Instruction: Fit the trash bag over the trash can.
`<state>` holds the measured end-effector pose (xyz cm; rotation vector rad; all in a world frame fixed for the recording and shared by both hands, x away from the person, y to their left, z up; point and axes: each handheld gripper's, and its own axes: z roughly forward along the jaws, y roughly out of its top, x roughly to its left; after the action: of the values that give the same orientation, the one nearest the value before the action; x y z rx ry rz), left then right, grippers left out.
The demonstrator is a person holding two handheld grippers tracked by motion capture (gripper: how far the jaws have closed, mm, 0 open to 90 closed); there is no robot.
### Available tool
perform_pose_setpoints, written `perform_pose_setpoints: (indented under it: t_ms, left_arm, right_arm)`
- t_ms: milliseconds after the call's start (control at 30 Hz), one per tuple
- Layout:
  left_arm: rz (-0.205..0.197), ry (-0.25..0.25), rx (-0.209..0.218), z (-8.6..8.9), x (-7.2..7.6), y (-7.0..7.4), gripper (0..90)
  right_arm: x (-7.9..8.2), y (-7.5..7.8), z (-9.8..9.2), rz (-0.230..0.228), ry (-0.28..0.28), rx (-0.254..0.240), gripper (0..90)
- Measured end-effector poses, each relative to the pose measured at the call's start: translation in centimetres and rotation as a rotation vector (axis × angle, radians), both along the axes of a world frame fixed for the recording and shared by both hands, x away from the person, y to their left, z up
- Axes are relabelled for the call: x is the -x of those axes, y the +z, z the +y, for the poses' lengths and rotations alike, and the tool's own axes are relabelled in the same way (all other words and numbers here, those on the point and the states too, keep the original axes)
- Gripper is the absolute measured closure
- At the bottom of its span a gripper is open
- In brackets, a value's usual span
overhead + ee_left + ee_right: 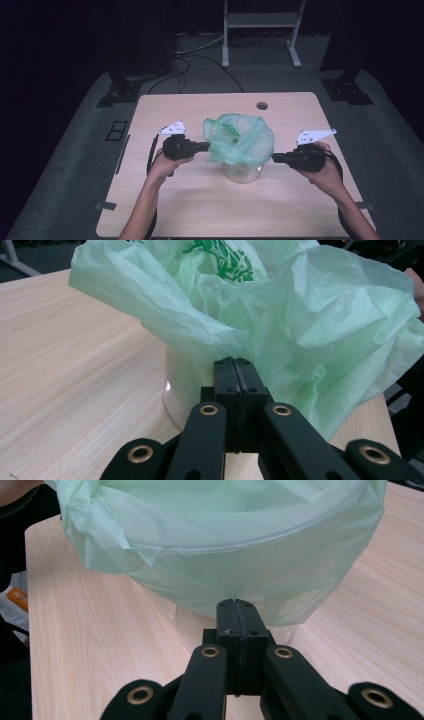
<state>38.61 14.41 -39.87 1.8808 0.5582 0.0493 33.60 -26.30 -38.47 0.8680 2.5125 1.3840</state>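
A thin green plastic bag (240, 137) with a dark green print lines a clear round container (242, 173) at the middle of the wooden table (165, 200). Its rim is folded outward over the container's edge. My left gripper (206, 146) is at the bag's left side, jaws shut with the bag (300, 330) pinched at their tips (234, 361). From the right, my right gripper (274, 158) has its jaws shut on the hanging edge of the bag (225, 555), and the film puckers to a point at the tips (235, 601). The clear container (187, 625) shows below the bag.
A round cable hole (262, 106) sits near the table's far edge. A white frame stand (260, 20) and black stand feet (120, 90) are on the grey floor behind, with cables. Bare wood lies in front of the container.
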Motion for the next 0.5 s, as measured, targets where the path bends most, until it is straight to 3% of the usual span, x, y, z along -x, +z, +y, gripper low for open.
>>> perform_pose_setpoints:
  t_ms: [200, 500]
  left_arm:
    - [0.012, 0.004, 0.002, 0.1, 0.0, -0.4, 90.0]
    - [0.046, -0.002, 0.007, 0.4, 0.0, -1.9, 90.0]
  right_arm:
    - [0.2, 0.1, 0.0, 0.005, -0.008, 0.006, 90.0]
    - [0.3, -0.8, 0.0, 0.034, 0.014, 0.066, 90.0]
